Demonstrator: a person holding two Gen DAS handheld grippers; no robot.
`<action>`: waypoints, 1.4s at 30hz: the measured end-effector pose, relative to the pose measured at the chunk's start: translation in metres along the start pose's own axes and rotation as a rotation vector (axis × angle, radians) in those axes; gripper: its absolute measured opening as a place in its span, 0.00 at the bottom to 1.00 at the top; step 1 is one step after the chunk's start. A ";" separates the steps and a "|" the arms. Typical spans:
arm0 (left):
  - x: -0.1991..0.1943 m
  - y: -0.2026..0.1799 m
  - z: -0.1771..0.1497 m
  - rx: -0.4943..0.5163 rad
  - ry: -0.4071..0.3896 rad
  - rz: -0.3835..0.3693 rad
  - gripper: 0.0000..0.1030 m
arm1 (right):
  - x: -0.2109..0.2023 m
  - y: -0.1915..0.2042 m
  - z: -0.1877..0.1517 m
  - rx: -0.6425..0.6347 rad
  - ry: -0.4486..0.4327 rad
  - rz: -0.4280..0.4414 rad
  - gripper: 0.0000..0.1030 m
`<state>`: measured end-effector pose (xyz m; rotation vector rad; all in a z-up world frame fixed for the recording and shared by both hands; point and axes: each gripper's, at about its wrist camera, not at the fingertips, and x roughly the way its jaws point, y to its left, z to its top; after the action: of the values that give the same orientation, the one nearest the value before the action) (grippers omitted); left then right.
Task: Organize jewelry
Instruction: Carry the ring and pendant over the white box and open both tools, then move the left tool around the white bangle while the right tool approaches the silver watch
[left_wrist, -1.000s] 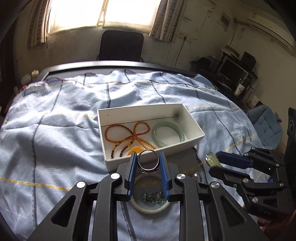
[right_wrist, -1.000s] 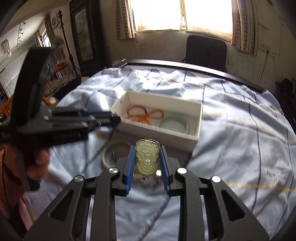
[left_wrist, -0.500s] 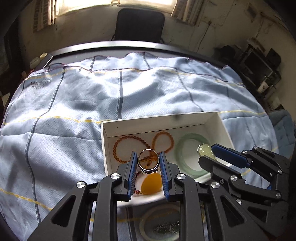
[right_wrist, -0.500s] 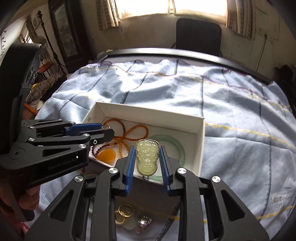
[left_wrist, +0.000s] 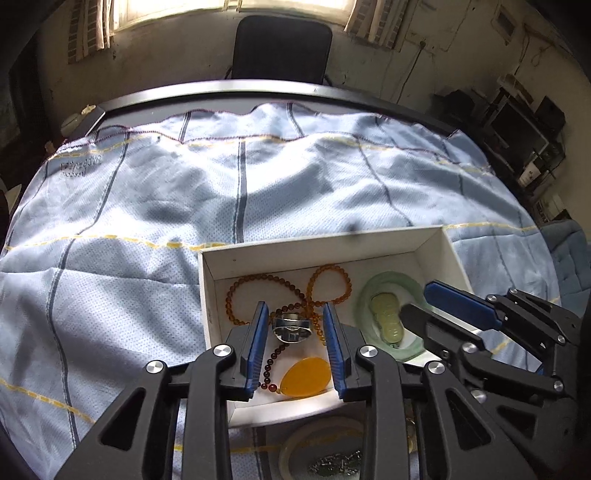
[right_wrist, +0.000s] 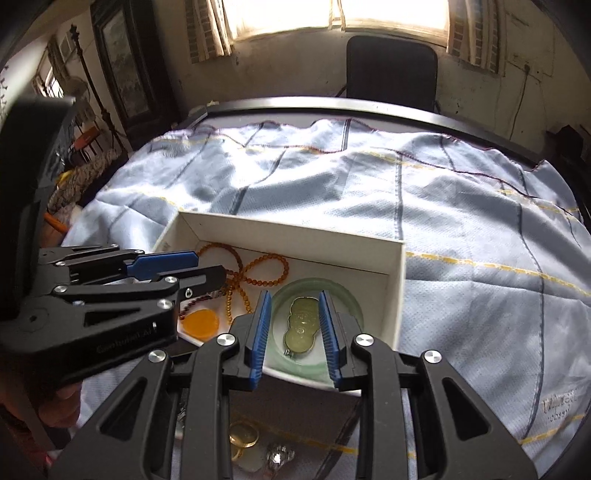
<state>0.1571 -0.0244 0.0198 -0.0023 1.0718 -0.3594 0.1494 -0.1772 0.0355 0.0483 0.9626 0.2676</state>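
Note:
A white box on the blue cloth holds an amber bead necklace with an orange pendant, and a green bangle. My left gripper is open over the box's left half. A silver ring lies on the beads below its fingers. My right gripper is open over the right half. A pale jade pendant lies inside the bangle, free of the pads.
In front of the box lie a white bangle with a small chain inside, a gold ring and a silver ring. A black chair stands behind the round table's dark edge. A hand holds the left gripper.
Both grippers moved forward over the box and opened. The silver ring left the left fingers and the jade pendant left the right fingers; both now lie in the box.

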 end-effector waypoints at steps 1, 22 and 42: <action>-0.004 0.000 -0.001 0.004 -0.009 0.003 0.30 | -0.006 0.000 -0.002 -0.001 -0.008 0.006 0.28; -0.053 0.011 -0.120 -0.038 -0.151 0.059 0.34 | -0.051 0.012 -0.115 -0.070 -0.032 0.053 0.41; -0.045 -0.002 -0.126 0.093 -0.169 0.098 0.47 | -0.042 0.009 -0.116 -0.061 -0.034 0.057 0.41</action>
<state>0.0291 0.0082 -0.0029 0.1006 0.8843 -0.3143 0.0302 -0.1883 0.0046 0.0242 0.9196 0.3479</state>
